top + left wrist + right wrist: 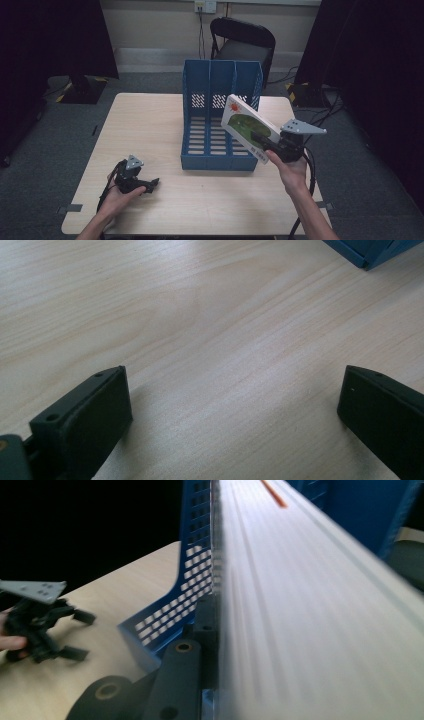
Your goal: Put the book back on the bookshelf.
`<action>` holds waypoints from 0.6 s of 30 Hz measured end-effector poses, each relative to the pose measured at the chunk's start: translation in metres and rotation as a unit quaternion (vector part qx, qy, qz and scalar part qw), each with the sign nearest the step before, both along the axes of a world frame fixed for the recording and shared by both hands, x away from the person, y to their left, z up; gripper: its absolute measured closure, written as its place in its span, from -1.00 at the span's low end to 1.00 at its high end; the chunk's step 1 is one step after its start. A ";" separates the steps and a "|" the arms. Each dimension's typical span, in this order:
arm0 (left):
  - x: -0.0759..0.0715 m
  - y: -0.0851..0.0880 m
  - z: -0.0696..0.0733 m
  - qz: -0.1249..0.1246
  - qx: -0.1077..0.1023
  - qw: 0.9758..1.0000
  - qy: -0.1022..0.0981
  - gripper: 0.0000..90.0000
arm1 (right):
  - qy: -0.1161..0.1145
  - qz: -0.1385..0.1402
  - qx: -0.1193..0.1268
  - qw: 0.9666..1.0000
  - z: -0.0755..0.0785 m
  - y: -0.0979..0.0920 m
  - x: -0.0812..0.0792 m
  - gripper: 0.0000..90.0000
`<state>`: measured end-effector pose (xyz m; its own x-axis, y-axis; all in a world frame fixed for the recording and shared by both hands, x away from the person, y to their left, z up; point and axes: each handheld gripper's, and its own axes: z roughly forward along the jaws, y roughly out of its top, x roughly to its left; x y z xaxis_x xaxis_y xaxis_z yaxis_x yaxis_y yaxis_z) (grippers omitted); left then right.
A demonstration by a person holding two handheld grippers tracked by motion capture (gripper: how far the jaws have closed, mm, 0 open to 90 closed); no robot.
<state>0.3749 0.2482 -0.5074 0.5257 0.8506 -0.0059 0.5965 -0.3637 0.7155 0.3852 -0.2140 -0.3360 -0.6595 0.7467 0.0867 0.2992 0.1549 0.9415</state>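
Note:
A thin white book (247, 127) with a green picture and an orange sun on its cover is tilted in the air over the right front corner of the blue three-slot file rack (196, 80). My right gripper (265, 142) is shut on the book's lower edge. In the right gripper view the blurred white cover (310, 605) runs up along one black finger (182, 675), with the rack's perforated wall (195, 555) just behind. My left gripper (150, 186) rests on the table at the front left, its jaws wide open (232, 390) over bare wood.
The light wooden table (150, 120) has room to the left of the rack and in front of it. A black folding chair (245, 42) stands behind the table. Dark curtains hang on both sides, and grey floor surrounds the table.

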 end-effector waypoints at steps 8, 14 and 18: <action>0.000 0.000 0.000 0.000 0.000 1.000 0.000 -1.00 | 0.000 -0.049 -0.005 0.999 0.001 -0.008 0.014 0.70; 0.000 0.000 0.000 0.000 0.000 1.000 0.000 -1.00 | 0.002 -0.080 -0.011 0.997 -0.001 -0.010 0.022 0.70; 0.000 0.000 0.000 0.000 0.000 1.000 0.000 -1.00 | -0.002 -0.096 -0.013 0.995 -0.001 -0.007 0.028 0.70</action>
